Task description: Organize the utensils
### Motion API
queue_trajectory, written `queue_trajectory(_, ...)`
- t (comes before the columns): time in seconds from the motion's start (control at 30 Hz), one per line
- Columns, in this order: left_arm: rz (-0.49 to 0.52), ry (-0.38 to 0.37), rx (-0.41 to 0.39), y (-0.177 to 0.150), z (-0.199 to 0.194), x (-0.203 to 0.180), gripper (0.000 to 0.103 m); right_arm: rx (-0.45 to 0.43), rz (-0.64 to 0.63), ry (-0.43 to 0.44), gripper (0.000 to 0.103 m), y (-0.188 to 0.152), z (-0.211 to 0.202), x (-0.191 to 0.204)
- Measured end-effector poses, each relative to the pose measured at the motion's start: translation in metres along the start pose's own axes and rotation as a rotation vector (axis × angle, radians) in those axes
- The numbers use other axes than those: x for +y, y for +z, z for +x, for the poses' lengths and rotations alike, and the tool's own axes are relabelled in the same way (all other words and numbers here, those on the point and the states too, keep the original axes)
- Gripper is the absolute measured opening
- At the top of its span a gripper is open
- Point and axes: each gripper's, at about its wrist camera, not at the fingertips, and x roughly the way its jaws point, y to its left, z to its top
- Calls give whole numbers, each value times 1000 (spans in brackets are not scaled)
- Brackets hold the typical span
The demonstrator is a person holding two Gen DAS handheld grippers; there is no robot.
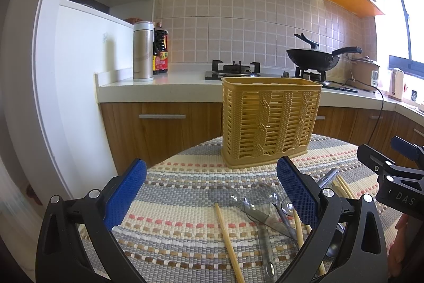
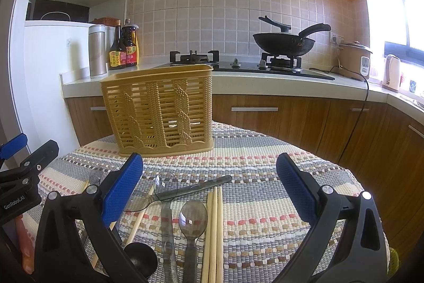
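A yellow slatted utensil basket [image 1: 270,121] stands upright at the far side of a striped woven mat [image 1: 175,227]; it also shows in the right wrist view [image 2: 161,110]. Several clear plastic spoons [image 2: 193,216] and wooden chopsticks [image 2: 213,230] lie loose on the mat in front of it. A black ladle [image 2: 140,259] lies at the near left. My left gripper [image 1: 212,192] is open and empty above the spoons [image 1: 258,203] and a chopstick [image 1: 228,240]. My right gripper [image 2: 209,190] is open and empty above the chopsticks.
Behind the table runs a kitchen counter [image 2: 265,86] with a gas hob, a black wok [image 2: 285,43], a steel flask [image 2: 97,51], sauce bottles [image 2: 124,48], a rice cooker [image 2: 355,59] and a kettle [image 2: 391,72]. Wooden cabinet doors sit below it.
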Motion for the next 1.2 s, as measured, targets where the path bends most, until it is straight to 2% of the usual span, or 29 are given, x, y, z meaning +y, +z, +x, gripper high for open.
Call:
queue_trajectory(0.37, -6, -2, 3, -2, -2, 0, 95, 2, -2, -1, 95, -1, 1, -1)
queue_trajectory(0.6, -4, -3, 2, -2, -2, 0, 95, -1, 1, 0, 95, 11, -3, -8)
queue_trajectory(0.63, -4, -2, 2, -2, -2, 0, 95, 0, 1, 0, 95, -1, 2, -1)
queue_trajectory(1.2, -6, -1, 6, -7, 1, 5, 95, 0, 4, 1, 95, -2, 3, 1)
